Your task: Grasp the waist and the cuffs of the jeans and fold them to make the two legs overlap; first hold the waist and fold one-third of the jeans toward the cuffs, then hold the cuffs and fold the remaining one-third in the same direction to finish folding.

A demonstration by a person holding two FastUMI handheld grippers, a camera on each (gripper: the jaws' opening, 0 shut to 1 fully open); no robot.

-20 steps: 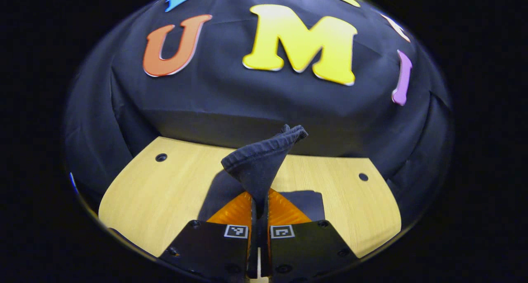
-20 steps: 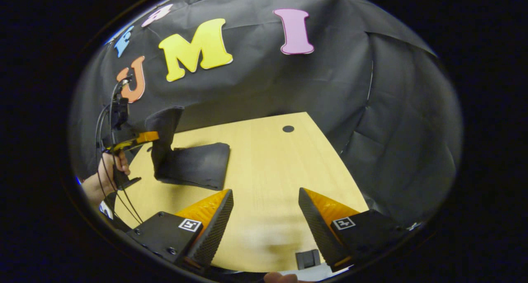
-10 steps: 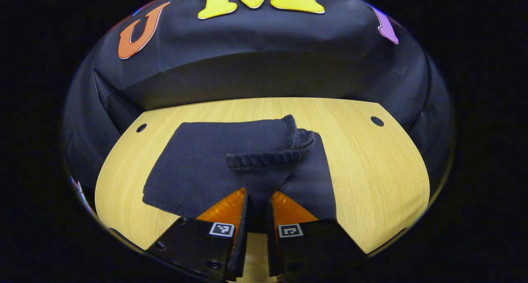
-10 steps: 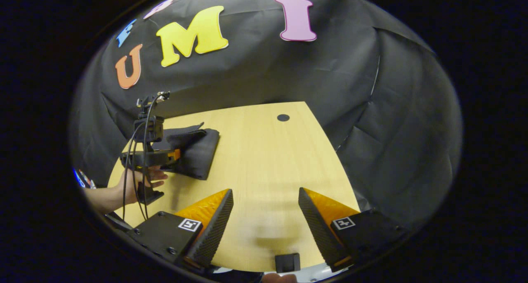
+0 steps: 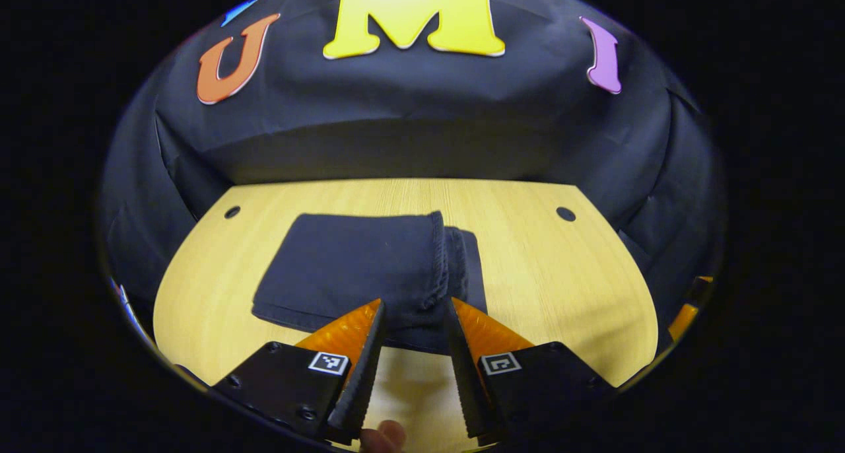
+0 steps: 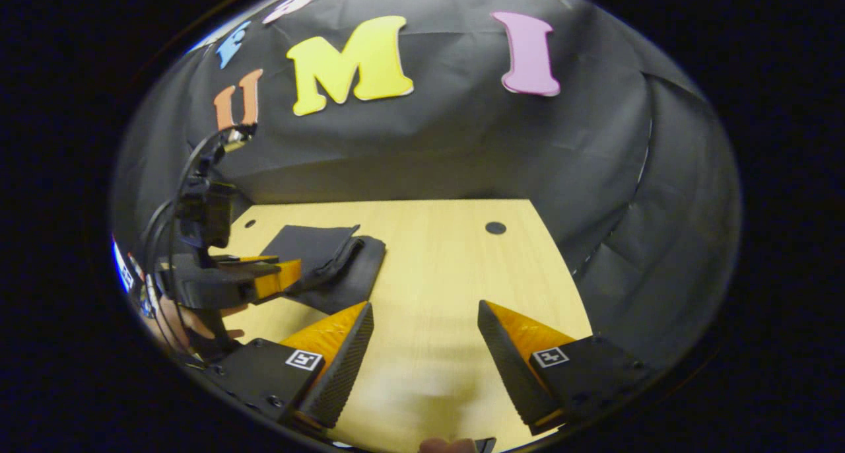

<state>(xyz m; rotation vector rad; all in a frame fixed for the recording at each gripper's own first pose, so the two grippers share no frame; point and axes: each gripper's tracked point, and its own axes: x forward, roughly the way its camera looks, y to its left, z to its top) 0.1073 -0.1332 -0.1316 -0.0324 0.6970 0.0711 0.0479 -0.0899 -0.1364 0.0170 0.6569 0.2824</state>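
My left gripper (image 5: 412, 314) stood parted, its fingers either side of the near edge of the folded jeans (image 5: 360, 265), gripping nothing that I could see. The jeans lay as a flat packet on the wooden table (image 5: 561, 275), the hemmed cuff (image 5: 437, 261) lying across the top layer. My right gripper (image 6: 422, 327) hung wide open over bare table, well apart from the cloth, holding nothing. The risk, as I judged it: pulling back with a finger snagged in the cuff would drag that top layer off and undo the fold. The cuff edge also sat short of the layer below, so the stack looked uneven.
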